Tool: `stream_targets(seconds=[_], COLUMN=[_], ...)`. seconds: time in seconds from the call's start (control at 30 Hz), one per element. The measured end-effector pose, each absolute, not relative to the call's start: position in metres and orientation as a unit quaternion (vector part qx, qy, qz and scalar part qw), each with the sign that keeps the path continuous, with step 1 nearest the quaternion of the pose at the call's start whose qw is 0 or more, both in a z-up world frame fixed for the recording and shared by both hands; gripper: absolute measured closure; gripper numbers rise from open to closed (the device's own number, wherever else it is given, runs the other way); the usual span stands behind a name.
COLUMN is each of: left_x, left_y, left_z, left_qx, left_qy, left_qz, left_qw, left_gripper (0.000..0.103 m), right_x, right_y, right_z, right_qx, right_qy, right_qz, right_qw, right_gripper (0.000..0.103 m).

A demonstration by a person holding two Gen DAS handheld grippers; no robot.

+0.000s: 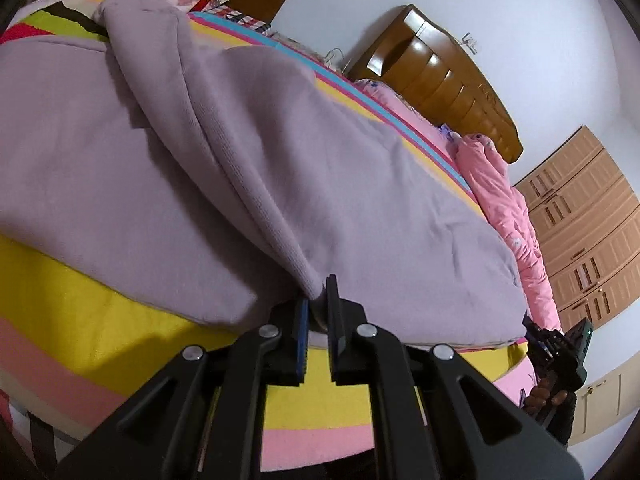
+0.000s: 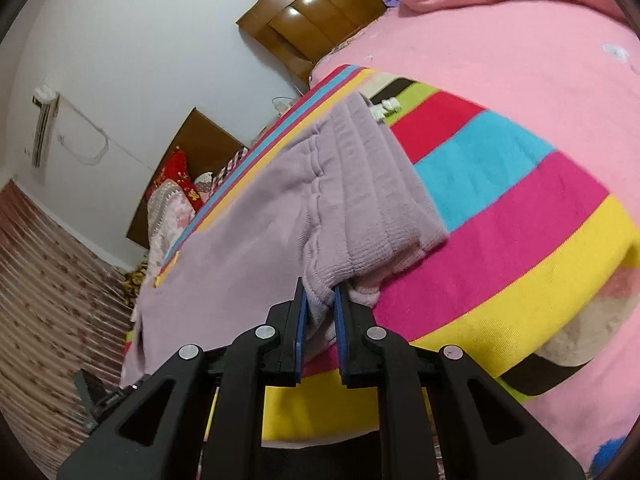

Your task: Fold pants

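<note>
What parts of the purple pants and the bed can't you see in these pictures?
- Left wrist view: the pinched bit of the purple pants is hidden between the left gripper pads.
- Left wrist view: the right gripper is small, at the edge, its tips covered by pants.
- Right wrist view: the right gripper hides the waistband corner it clamps.
- Both views: the striped blanket under the pants is covered.

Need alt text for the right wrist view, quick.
The right gripper is shut on the ribbed waistband of lilac pants, which lie across a striped blanket on a bed with a wooden headboard.
</note>
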State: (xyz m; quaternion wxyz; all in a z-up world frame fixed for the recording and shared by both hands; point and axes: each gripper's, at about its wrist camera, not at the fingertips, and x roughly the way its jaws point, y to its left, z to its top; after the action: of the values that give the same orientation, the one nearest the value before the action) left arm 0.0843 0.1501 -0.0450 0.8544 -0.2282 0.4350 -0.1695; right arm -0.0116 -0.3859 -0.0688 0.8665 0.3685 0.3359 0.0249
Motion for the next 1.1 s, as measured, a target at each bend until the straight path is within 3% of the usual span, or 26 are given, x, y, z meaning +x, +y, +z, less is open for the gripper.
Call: stream_targets(seconds=[0.3, 0.33, 0.43, 0.47, 0.6, 0.73, 0.9, 0.93, 0.97, 1.0, 1.1], left_x=[0.083, 0.083, 0.081, 0.081, 0.082, 0.086, 0.086, 0.086, 0.085, 0.083, 0.080], left_y=[0.149, 0.148, 0.148, 0.148, 0.148, 0.155, 0.159, 0.158, 0.156, 0.154, 0.150], left_z=[-0.047, -0.046, -0.036, -0.034, -0.030, -0.040, -0.041, -0.040, -0.040, -0.040, -0.036], left_qx=[-0.228, -0.228, -0.222, -0.223, -0.223, -0.235, -0.234, -0.229, -0.222, -0.210, -0.198], left_qy=[0.434, 0.433, 0.419, 0.414, 0.408, 0.414, 0.412, 0.413, 0.413, 0.413, 0.402], left_qz=[-0.167, -0.167, -0.170, -0.171, -0.173, -0.169, -0.164, -0.157, -0.153, -0.153, -0.155], left_qw=[0.856, 0.856, 0.864, 0.866, 0.868, 0.863, 0.865, 0.868, 0.870, 0.873, 0.880], left_gripper=[0.090, 0.090, 0.059, 0.051, 0.047, 0.047, 0.050, 0.055, 0.076, 0.086, 0.087], right_x=[-0.015, -0.016, -0.021, -0.025, -0.038, -0.032, -0.008, -0.004, 0.001, 0.005, 0.010], right_y=[-0.386, -0.386, -0.383, -0.379, -0.349, -0.304, -0.248, -0.239, -0.229, -0.222, -0.214], right_z=[-0.075, -0.073, -0.067, -0.065, -0.064, -0.056, -0.030, -0.028, -0.028, -0.031, -0.048], right_qx=[0.384, 0.385, 0.400, 0.406, 0.403, 0.349, 0.193, 0.170, 0.146, 0.125, 0.084], right_qy=[0.333, 0.330, 0.332, 0.332, 0.352, 0.358, 0.344, 0.342, 0.336, 0.340, 0.368], right_qz=[0.025, 0.025, 0.034, 0.033, 0.066, 0.121, 0.118, 0.119, 0.122, 0.121, 0.099], right_qw=[0.861, 0.861, 0.854, 0.851, 0.842, 0.858, 0.911, 0.917, 0.922, 0.924, 0.921], right_gripper=[0.092, 0.086, 0.063, 0.063, 0.063, 0.064, 0.064, 0.064, 0.064, 0.064, 0.064])
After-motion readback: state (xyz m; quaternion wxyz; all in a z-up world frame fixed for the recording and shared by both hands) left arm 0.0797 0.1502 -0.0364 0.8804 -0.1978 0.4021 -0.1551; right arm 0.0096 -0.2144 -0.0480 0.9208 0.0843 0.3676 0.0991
